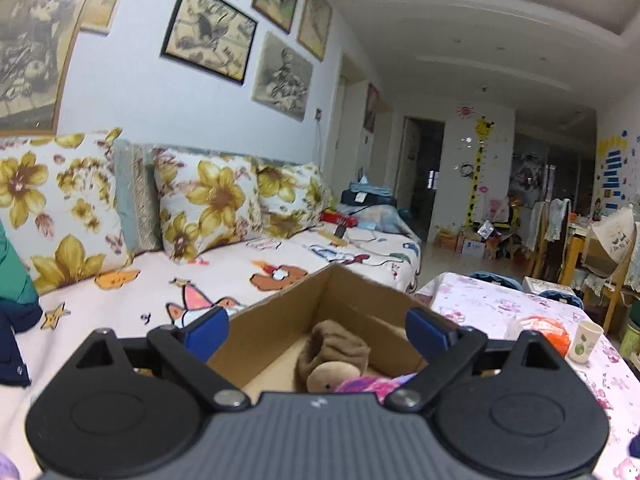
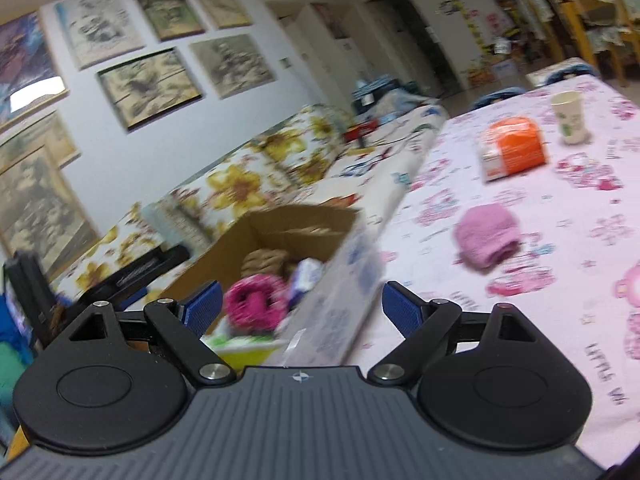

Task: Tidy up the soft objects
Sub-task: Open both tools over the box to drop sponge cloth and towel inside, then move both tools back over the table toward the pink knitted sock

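Observation:
A cardboard box (image 1: 280, 320) sits at the table's left edge beside the sofa. In it lie a brown plush piece (image 1: 334, 354) and a magenta fluffy piece (image 1: 364, 384). My left gripper (image 1: 316, 330) is open and empty, just above the box. In the right wrist view the box (image 2: 296, 224) holds the brown piece (image 2: 264, 260) and the magenta piece (image 2: 256, 304). My right gripper (image 2: 302, 306) is open and empty over the box's near right wall. A pink soft cloth (image 2: 486, 242) lies on the tablecloth (image 2: 580, 280), ahead and to the right.
An orange packet (image 2: 514, 148) and a paper cup (image 2: 568, 118) stand farther back on the table. The sofa (image 1: 132, 296) with flowered cushions runs along the left. Chairs and clutter fill the far room.

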`<state>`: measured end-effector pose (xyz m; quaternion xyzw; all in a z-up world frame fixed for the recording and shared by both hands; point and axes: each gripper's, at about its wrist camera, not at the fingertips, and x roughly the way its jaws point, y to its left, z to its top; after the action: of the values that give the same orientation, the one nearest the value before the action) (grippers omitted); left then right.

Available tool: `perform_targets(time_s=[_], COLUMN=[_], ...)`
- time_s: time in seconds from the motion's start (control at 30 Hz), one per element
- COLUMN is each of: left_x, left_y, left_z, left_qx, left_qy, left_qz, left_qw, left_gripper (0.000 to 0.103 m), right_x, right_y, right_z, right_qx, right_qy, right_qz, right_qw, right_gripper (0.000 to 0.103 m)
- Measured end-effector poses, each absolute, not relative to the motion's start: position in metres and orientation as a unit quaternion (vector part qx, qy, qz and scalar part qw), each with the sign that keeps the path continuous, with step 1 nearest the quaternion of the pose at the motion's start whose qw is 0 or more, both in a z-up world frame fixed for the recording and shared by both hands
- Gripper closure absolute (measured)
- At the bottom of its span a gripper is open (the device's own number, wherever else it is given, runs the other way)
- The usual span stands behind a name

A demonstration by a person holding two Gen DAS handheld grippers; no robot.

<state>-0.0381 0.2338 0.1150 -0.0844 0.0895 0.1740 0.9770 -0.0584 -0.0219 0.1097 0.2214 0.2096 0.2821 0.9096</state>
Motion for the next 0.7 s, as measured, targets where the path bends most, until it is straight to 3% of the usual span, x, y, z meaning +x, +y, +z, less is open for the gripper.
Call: perform_targets(time_s=[0.2, 0.7], left_x=[-0.039, -0.055], left_y=[0.241, 0.23], left_z=[0.117, 0.13], left_qx=[-0.079, -0.056], left_qy=[0.075, 0.022], left_qz=[0.229, 0.246], left_qw=[0.967, 0.967], left_gripper=[0.002, 0.002], right_x=[-0.049, -0.026], right_y=[-0.036, -0.054], right_z=[0.102, 0.073], right_qx=[0.231, 0.215], right_qy=[0.209, 0.27], right_qz=[0.227, 0.108], right_qw=[0.923, 0.932], right_gripper=[0.0, 0.0])
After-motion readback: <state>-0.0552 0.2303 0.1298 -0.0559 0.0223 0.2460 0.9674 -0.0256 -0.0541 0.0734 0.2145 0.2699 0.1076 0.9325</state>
